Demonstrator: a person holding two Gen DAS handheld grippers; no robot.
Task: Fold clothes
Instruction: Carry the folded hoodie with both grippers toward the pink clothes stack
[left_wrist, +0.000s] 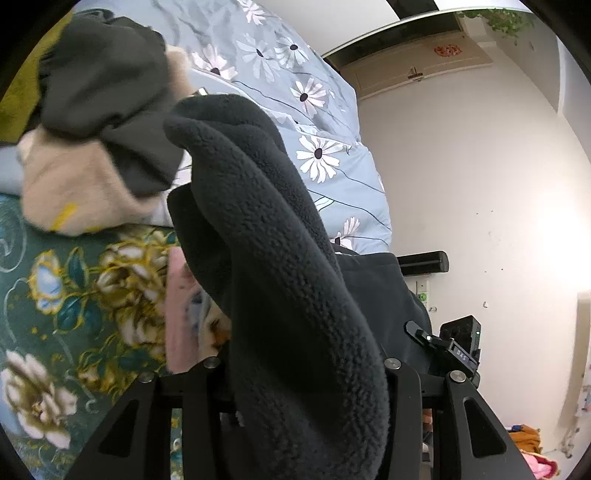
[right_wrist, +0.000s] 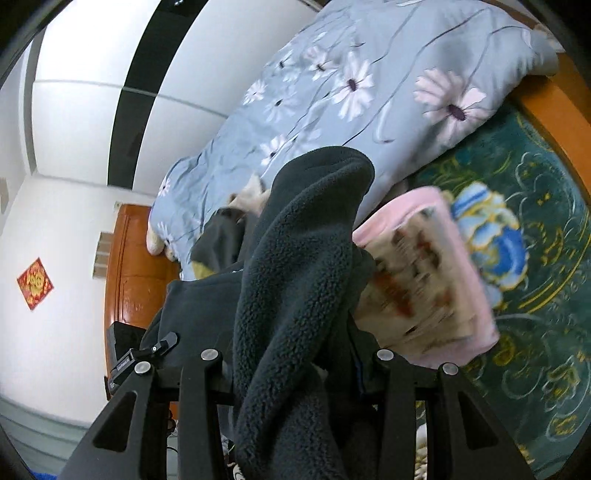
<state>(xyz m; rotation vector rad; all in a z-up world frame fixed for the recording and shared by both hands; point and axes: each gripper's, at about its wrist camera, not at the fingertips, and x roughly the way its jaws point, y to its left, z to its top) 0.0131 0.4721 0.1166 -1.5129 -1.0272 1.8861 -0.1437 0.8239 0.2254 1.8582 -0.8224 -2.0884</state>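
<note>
**Inspector A:** Dark fleece garment (left_wrist: 280, 266): it runs up the middle of the left wrist view, bunched thick between the arms of the left tool (left_wrist: 295, 373). The cloth fills the gap, and the tool is clamped on it. The fingertips themselves are buried in the pile.

**Inspector B:** Same in the right wrist view. The dark fleece garment (right_wrist: 295, 280) passes between the arms of the right tool (right_wrist: 295, 363), which is closed on it. Its upper fold rises above the tool and hangs clear of the bed.

**Inspector A:** Location relative to the fleece: the green floral bedspread (left_wrist: 74, 295) lies behind it and to its left. The blue daisy-print quilt (left_wrist: 317, 122) sits beyond it.

**Inspector B:** A folded pink blanket (right_wrist: 436, 273) lies on the green floral bedspread (right_wrist: 535, 295) just beside the fleece. Motion blur prevents me from saying whether they touch.

**Inspector A:** Noted. A heap of grey and cream clothes (left_wrist: 99, 122) lies beyond the fleece against the quilt, also blurred.

**Inspector B:** A wooden bed frame (right_wrist: 133, 266) shows behind the fleece, below the blue daisy-print quilt (right_wrist: 369, 92).
</note>
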